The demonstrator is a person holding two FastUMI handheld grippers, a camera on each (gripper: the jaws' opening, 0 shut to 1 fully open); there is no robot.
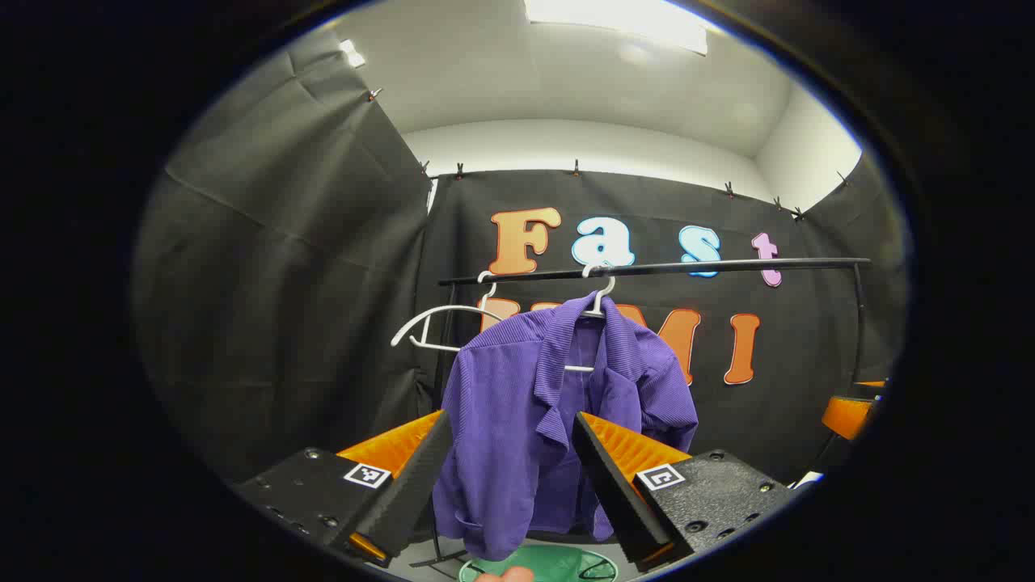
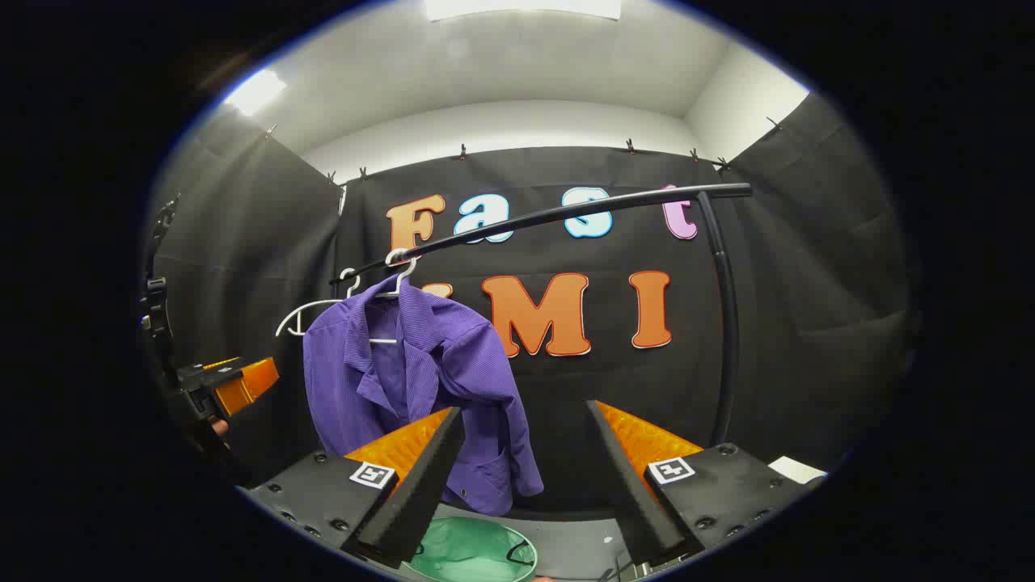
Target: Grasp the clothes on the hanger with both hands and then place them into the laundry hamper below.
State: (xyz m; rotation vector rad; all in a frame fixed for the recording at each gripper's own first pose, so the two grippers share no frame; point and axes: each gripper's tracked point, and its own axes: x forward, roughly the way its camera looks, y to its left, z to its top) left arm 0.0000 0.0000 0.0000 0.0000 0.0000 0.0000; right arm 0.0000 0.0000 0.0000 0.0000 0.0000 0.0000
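Currently: both tongs, left tongs (image 1: 509, 469) and right tongs (image 2: 525, 473), wide, empty. Purple shirt (image 1: 534, 404) on white hanger (image 1: 597, 303). Risk: hanger snagging; shirt missing green hamper (image 2: 473, 550) at 6 o'clock.

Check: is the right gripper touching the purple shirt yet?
Apart. In the right gripper view the open right gripper sits short of the purple shirt, which hangs undisturbed on its white hanger farther back.

Garment on rail, hamper beneath.

The shirt (image 1: 558, 412) hangs on a hanger (image 1: 597, 301) from the horizontal rail (image 1: 728, 265), in front of the booth wall. A second hanger (image 1: 441, 323) hangs bare on the rail to its left. The laundry hamper (image 2: 473, 550) stands on the floor directly below the shirt.
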